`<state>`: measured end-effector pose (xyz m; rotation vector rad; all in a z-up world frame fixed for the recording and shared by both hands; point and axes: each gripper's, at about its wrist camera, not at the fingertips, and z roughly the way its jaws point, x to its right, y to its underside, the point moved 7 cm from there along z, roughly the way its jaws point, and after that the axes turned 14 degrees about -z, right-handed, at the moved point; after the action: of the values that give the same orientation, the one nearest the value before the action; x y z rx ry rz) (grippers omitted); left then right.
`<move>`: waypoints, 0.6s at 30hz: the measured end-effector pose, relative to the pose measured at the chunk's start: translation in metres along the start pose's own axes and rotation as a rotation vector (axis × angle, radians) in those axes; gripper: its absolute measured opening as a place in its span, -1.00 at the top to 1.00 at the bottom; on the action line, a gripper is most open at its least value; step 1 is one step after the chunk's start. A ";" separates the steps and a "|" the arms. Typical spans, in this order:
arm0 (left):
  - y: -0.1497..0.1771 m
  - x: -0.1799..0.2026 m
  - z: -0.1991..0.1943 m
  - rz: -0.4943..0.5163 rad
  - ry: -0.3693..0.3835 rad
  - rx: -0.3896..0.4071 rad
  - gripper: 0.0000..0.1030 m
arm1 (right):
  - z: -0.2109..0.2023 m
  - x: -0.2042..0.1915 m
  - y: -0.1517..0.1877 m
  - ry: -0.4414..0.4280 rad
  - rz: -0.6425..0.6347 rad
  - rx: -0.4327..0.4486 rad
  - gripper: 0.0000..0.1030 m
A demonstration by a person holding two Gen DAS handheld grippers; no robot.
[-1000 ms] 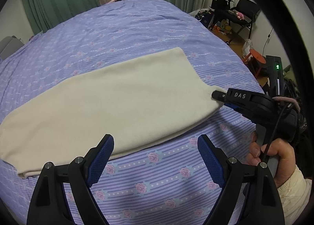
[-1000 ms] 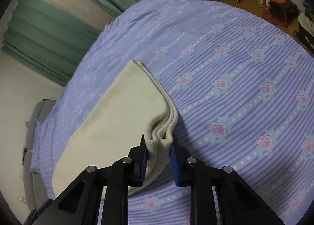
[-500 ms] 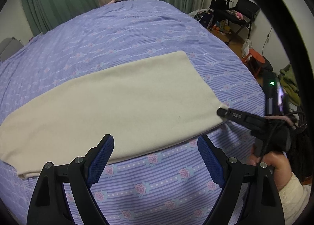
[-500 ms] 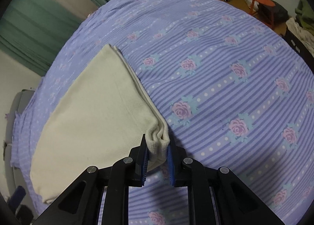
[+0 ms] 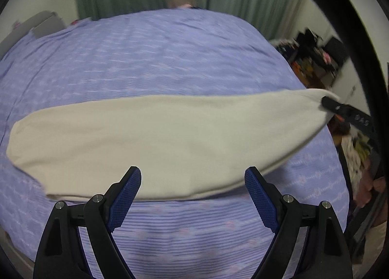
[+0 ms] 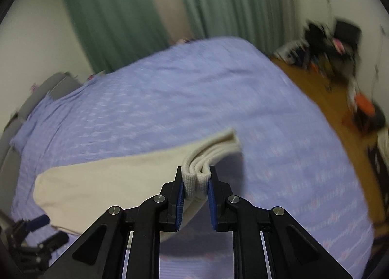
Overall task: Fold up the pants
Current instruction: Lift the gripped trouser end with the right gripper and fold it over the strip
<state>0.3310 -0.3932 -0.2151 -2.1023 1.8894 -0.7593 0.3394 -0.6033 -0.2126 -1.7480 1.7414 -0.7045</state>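
- Cream pants, folded lengthwise into one long band, stretched across the purple striped bedspread of the bed, running left to right in the left wrist view.
- Left end of the pants lying flat on the bedspread; right end raised off it, with a shadow underneath in the right wrist view.
- Right gripper with jaws pressed onto the ribbed edge of the pants, several stacked layers of cloth bunched between the blue pads.
- Beyond the clamp, the layered edge fanning up and to the right, clear of the bedspread.
- Same right gripper seen at the far right of the left wrist view, its black tip at the pointed corner of the pants.
- Left gripper with jaws spread wide and nothing between them, blue pads near the close long edge of the pants; touching the cloth or not, cannot tell.
- Left gripper also visible at the lower left of the right wrist view, beside the far end of the pants.
- Green curtains behind the bed, a wooden floor with dark clutter to the right.
- Both views blurred by motion.
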 end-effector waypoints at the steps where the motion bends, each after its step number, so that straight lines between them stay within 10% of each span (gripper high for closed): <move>1: -0.005 -0.015 -0.006 -0.013 -0.004 0.011 -0.70 | -0.005 -0.018 -0.015 -0.003 -0.046 0.018 0.67; 10: -0.026 -0.191 -0.060 -0.152 -0.056 0.048 -0.70 | -0.014 -0.212 -0.077 -0.068 -0.406 0.062 0.67; 18: -0.029 -0.320 -0.066 -0.177 -0.102 0.023 -0.70 | 0.049 -0.395 -0.047 -0.206 -0.627 -0.068 0.67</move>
<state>0.3094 -0.0657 -0.2192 -2.2700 1.6520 -0.6917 0.4011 -0.2071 -0.2034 -2.3476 1.0842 -0.6827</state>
